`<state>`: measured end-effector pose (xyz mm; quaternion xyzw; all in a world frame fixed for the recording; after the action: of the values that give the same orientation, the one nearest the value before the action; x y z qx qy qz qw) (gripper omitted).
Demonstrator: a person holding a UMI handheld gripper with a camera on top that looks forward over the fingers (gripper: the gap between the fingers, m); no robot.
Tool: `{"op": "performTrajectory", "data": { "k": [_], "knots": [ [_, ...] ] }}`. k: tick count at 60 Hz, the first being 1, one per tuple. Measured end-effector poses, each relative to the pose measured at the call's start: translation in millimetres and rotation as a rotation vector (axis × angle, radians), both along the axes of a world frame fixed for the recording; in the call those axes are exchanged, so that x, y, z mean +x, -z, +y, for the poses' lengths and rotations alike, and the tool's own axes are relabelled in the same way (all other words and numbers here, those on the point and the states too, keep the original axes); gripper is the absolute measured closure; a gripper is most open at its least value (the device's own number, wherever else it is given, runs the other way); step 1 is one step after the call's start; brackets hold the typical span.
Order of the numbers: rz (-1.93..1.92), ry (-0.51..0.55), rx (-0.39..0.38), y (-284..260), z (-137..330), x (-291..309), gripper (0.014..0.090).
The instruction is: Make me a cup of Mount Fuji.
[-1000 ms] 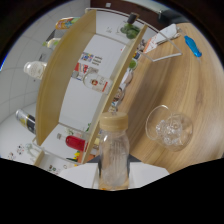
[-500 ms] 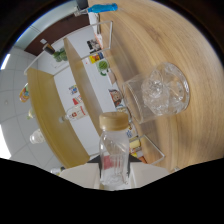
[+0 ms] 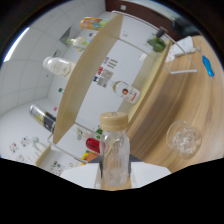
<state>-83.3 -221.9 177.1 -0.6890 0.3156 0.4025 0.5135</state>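
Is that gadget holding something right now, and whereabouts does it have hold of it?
It seems to hold the clear bottle with the tan cap, by its lower body. The fingers themselves are hidden, so the exact grip cannot be seen.

The way straight ahead is blocked by a clear bottle [image 3: 114,152]; bare counter [image 3: 200,100] is left around the glass [image 3: 184,138].

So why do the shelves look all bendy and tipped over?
In the gripper view, the wide-angle lens curves the wooden shelves and rings the scene in black; the camera is tilted, so the counter slants. The bottle at the tongs looks soft and blurred, as does the glass.
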Motion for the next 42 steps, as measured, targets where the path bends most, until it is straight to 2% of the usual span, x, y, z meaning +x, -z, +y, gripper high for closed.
{"op": "performTrajectory", "data": {
  "k": [10,19,30,42],
  "knots": [
    [-0.517,-0.040,0.033,12,10,-9,0.0651],
    [-0.817,-0.093,-0.059,75,17,-12,0.0652],
    [-0.950,-0.142,-0.083,110,20,-17,0.0647],
    [-0.982,-0.175,-0.092,126,17,-21,0.0641]
  ]
}}
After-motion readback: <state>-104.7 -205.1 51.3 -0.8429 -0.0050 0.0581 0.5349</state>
